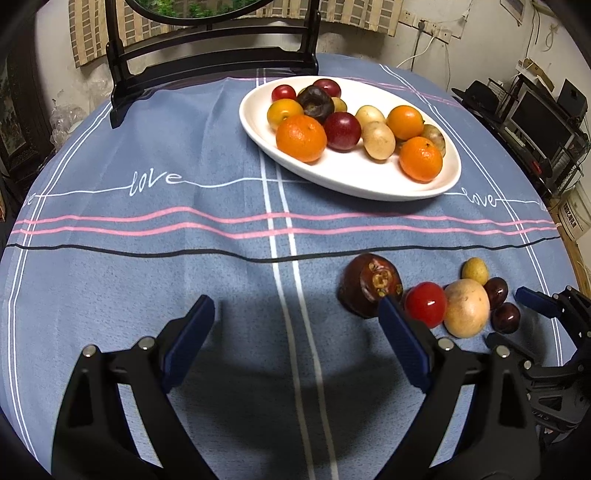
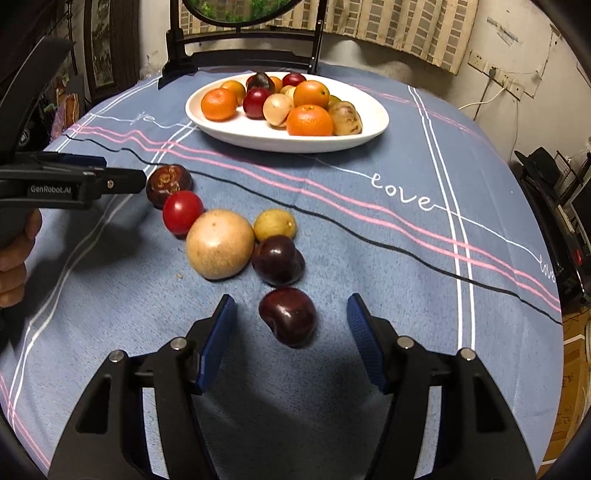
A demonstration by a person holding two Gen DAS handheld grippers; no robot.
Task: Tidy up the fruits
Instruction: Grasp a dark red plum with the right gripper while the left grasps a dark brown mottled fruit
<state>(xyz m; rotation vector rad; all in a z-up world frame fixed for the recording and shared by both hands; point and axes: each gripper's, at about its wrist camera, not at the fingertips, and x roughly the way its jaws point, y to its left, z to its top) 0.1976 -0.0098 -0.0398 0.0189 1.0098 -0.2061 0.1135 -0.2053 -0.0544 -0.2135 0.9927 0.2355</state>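
Tablecloth (image 1: 147, 280): blue, with pink, white and black lines on it. It covers the round table.
Word on the cloth (image 1: 154, 181): "love" in white curly letters, on a thin white line.
Chair (image 1: 207, 62): dark, at the far side of the table, pushed up to the edge.
Curtain (image 2: 406, 26): tan with a check pattern, hanging on the back wall.
Wall plugs (image 2: 498, 75): white, on the wall, with a white cord coming down from one.
Shelf (image 1: 535, 125): dark, off to the side, with a screen and a black box on it.
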